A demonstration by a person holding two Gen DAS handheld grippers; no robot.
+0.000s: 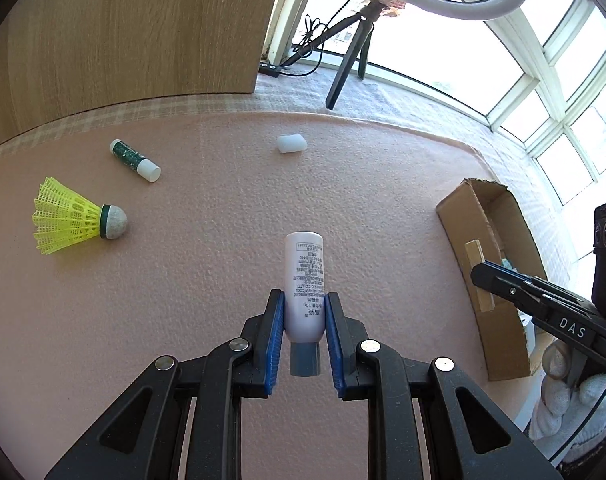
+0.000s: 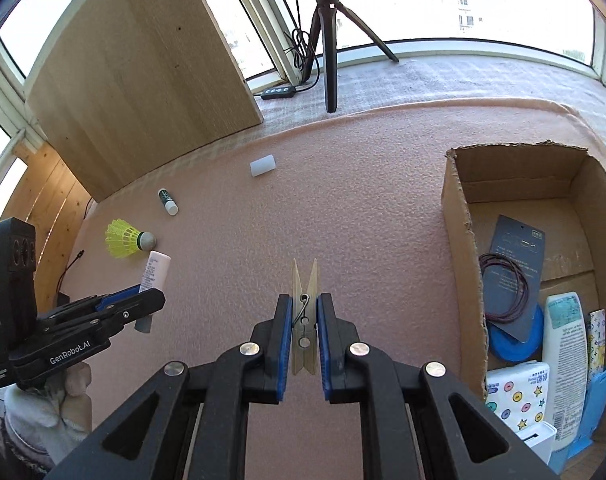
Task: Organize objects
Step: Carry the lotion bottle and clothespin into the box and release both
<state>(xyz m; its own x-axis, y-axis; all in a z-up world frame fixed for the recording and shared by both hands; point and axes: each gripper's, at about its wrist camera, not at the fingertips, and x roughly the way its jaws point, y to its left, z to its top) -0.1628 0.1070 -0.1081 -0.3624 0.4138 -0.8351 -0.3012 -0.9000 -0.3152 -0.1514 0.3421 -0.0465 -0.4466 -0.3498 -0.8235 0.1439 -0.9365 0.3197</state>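
Holding two items at once. My left tongs (image 1: pixel 304 322) are nearly closed, blue pads pressed on both sides of a small pale lilac tube (image 1: pixel 304 280), gripped near its grey cap end; the printed body sticks out beyond the tips at the centre of the left wrist view, raised off the pink counter (image 1: pixel 223 280). My right tongs (image 2: pixel 305 320) are clamped almost fully together on a wooden clothespin (image 2: pixel 304 300), pads squeezing its spring section, the forked end projecting past the tips at frame centre of the right wrist view.

Loose on the counter, left wrist view: yellow shuttlecock (image 1: pixel 77 218) at left, lying on its side, cork pointing right; green-patterned stick with a white cap (image 1: pixel 135 159) just above it, apart from it; small white cap-like cylinder (image 1: pixel 291 143) upper centre, well apart from both.

Cardboard box (image 2: pixel 463 248) occupies the right side of the right wrist view, open top. Inside: dark card (image 2: pixel 515 248) with a loop of dark cord (image 2: pixel 503 292), blue disc (image 2: pixel 511 340), white bottle (image 2: pixel 565 360), tissue pack (image 2: pixel 517 396) with coloured dots and stars.

White-gloved hand (image 2: pixel 43 412) carries the left tongs at lower left of that view.

Tripod (image 2: pixel 331 40) stands upper centre, by the window.
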